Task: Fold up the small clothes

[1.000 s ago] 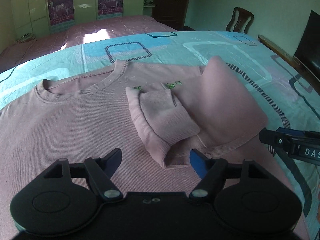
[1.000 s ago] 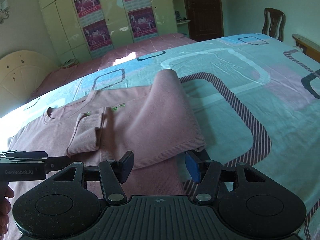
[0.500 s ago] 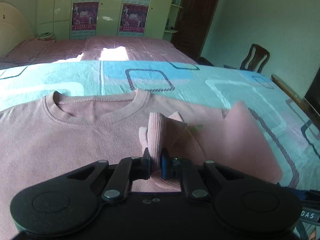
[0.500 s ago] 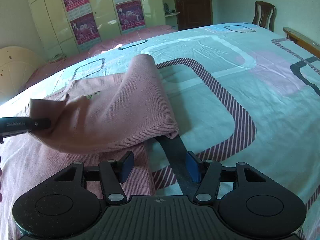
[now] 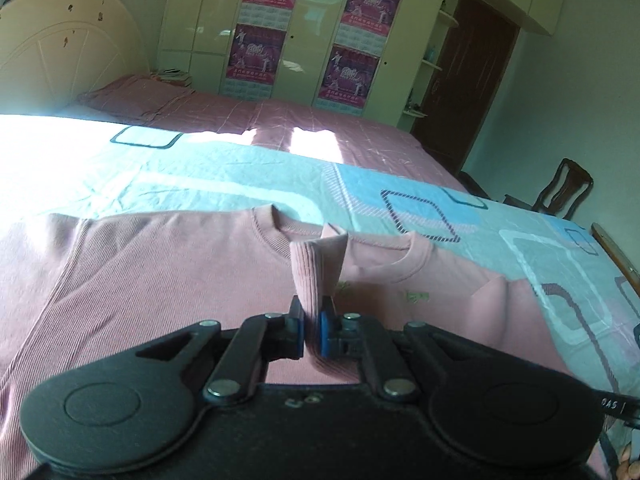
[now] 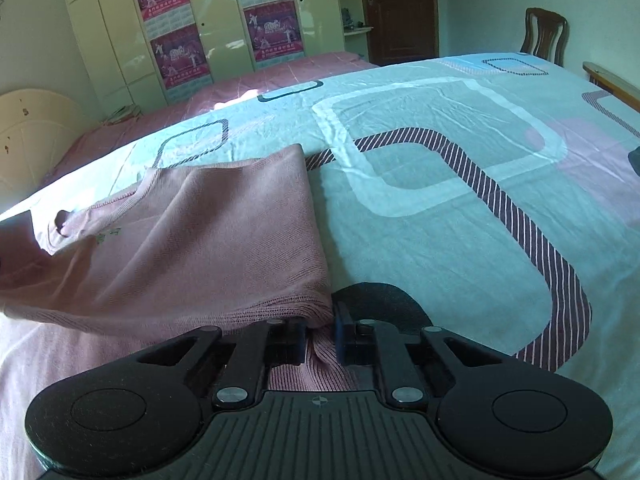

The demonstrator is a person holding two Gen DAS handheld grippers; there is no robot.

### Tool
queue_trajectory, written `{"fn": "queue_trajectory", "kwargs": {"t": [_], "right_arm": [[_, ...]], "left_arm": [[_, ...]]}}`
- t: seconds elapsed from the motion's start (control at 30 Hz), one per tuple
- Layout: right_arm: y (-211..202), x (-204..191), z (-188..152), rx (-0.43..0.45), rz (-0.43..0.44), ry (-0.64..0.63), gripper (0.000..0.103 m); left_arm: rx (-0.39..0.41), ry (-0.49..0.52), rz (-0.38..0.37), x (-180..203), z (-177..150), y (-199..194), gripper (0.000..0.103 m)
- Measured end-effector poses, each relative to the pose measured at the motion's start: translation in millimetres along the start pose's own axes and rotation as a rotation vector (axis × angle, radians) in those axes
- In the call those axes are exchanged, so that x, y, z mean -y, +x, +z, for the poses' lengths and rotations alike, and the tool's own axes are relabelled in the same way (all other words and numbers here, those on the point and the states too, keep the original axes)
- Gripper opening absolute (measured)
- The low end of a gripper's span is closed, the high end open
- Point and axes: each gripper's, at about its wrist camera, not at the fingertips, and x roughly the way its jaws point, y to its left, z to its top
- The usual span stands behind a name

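A pink ribbed sweater (image 5: 160,280) lies flat on the patterned bedsheet (image 5: 240,172), neckline toward the far side. My left gripper (image 5: 311,330) is shut on the ribbed sleeve cuff (image 5: 318,272), which stands up between the blue pads. In the right wrist view the sweater (image 6: 208,248) has its side folded over, and my right gripper (image 6: 320,334) has its jaws closing on the fold's lower corner (image 6: 316,312), with pink fabric pinched between the pads. The stretched sleeve (image 6: 24,264) runs off to the left edge.
The sheet (image 6: 460,220) stretches free to the right of the sweater. A second bed with a pink cover (image 5: 280,120) lies beyond. Wardrobe doors with posters (image 5: 264,28) line the far wall; a wooden chair (image 6: 544,36) stands near the bed's corner.
The left gripper closed on the sleeve cuff and carried it left across the sweater's chest. The right gripper moved down to the folded side's corner and closed on it.
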Motion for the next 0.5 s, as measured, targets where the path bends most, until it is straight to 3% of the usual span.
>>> {"fn": "queue_trajectory", "kwargs": {"t": [0.17,0.23,0.3,0.37,0.5], "right_arm": [[-5.0,5.7,-1.9,-0.016,-0.002,0.018,0.010],[-8.9,5.6,-1.7,-0.035,0.023,0.000,0.010],[-17.1,9.0,-3.6,-0.039,0.044,0.006,0.010],[-27.8,11.7,-5.6,-0.034,0.056,0.007,0.011],[-48.3,14.5,-3.2,-0.003,0.080,0.023,0.012]], "left_arm": [[-0.059,-0.027,0.021,-6.7,-10.6,11.2,0.008],[-0.081,-0.078,0.003,-12.3,-8.0,11.4,0.014],[-0.103,-0.117,-0.007,-17.2,-5.1,12.8,0.051],[-0.077,-0.141,-0.006,-22.2,-6.7,9.7,0.072],[-0.070,-0.133,-0.022,-24.7,4.0,22.7,0.072]]}}
